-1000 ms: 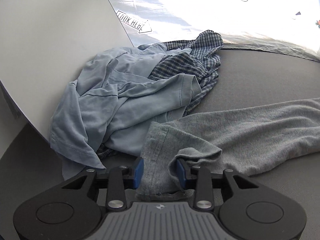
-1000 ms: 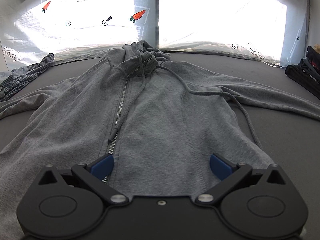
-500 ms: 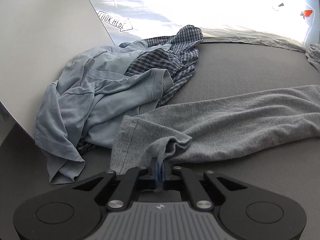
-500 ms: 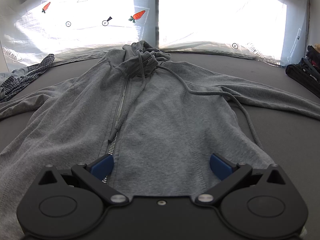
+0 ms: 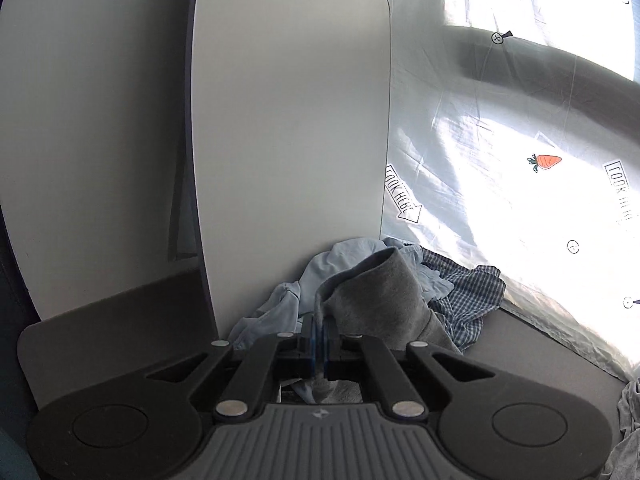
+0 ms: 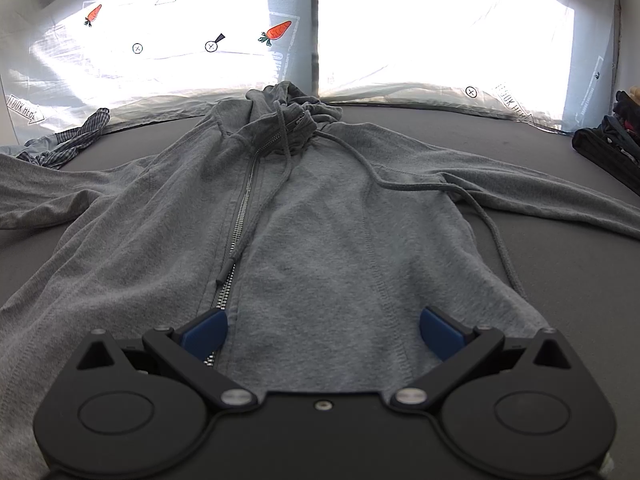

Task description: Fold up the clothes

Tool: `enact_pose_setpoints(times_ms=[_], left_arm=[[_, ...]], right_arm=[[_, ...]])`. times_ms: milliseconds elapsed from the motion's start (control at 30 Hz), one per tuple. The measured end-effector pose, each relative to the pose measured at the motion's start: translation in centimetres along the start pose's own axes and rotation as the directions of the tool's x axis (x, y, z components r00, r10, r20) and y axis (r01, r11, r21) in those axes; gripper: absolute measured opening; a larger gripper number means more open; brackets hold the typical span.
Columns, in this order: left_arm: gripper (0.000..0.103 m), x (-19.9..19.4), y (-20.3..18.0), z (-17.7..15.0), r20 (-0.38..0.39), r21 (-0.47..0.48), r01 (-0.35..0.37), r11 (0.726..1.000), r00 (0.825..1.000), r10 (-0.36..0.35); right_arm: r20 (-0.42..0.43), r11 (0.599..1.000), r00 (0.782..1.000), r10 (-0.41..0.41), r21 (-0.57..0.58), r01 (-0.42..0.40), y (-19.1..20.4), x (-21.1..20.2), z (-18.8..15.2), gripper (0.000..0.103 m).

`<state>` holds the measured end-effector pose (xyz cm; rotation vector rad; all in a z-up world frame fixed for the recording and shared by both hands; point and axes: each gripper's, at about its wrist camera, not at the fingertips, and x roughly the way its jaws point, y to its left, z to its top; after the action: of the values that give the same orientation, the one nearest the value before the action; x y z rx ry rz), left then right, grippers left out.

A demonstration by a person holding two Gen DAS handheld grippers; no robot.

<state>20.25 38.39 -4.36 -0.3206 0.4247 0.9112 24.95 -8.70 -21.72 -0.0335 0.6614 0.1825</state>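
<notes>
Left tongs (image 5: 319,334) clamped on grey hoodie (image 6: 320,216) sleeve cuff (image 5: 376,292), lifted over what looks like a blue-and-plaid clothes heap (image 5: 460,292). Right tongs (image 6: 323,330) wide open, empty, over hoodie body spread flat on tabletop (image 6: 560,248).

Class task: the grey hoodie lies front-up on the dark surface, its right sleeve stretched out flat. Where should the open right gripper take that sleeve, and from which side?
Judging by its pose, take the right sleeve near its far end, out of frame here. Come from above with the right gripper, jaws across the sleeve's narrow width, since it lies flat and straight away from the hoodie.
</notes>
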Motion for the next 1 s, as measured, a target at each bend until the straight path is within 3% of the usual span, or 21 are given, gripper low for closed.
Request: enact_pose_setpoints(times_ms=[133,300,533,700,900,933,1000], left_arm=[[0.003,0.8,2.0,-0.3,-0.027,-0.049,-0.102,0.994,0.995,0.101],[0.003,3.1,5.4,-1.6,-0.107,-0.107,-0.214,0.971,0.973,0.203],[0.003,5.5,7.6,-5.2,-0.204,-0.049,-0.316,0.947,0.932,0.301],[0.003,7.3,9.3,-8.7,-0.288,-0.014,-0.377,0.926,0.889,0.357],[0.000,8.8,12.2,-12.1,-0.382,0.033,-0.470,0.882,0.810,0.445],[0.000,8.9,12.6,-12.5,-0.396,0.035,-0.475,0.879,0.801,0.448],[0.000,8.4,13.0,-12.9,-0.408,0.025,-0.456,0.889,0.808,0.426]], right_arm=[[0.000,1.000,1.000,0.003,0.001,-0.003,-0.1,0.0,0.0,0.103],[0.000,1.000,1.000,0.003,0.002,-0.003,-0.1,0.0,0.0,0.103],[0.000,1.000,1.000,0.002,0.002,-0.002,0.0,0.0,0.0,0.103],[0.000,1.000,1.000,0.001,0.001,-0.001,0.0,0.0,0.1,0.103],[-0.001,1.000,1.000,0.002,0.001,-0.002,0.0,0.0,0.1,0.103],[-0.001,1.000,1.000,0.002,0.001,-0.002,0.0,0.0,0.1,0.103],[-0.001,1.000,1.000,0.002,0.001,-0.002,0.0,0.0,0.1,0.103]])
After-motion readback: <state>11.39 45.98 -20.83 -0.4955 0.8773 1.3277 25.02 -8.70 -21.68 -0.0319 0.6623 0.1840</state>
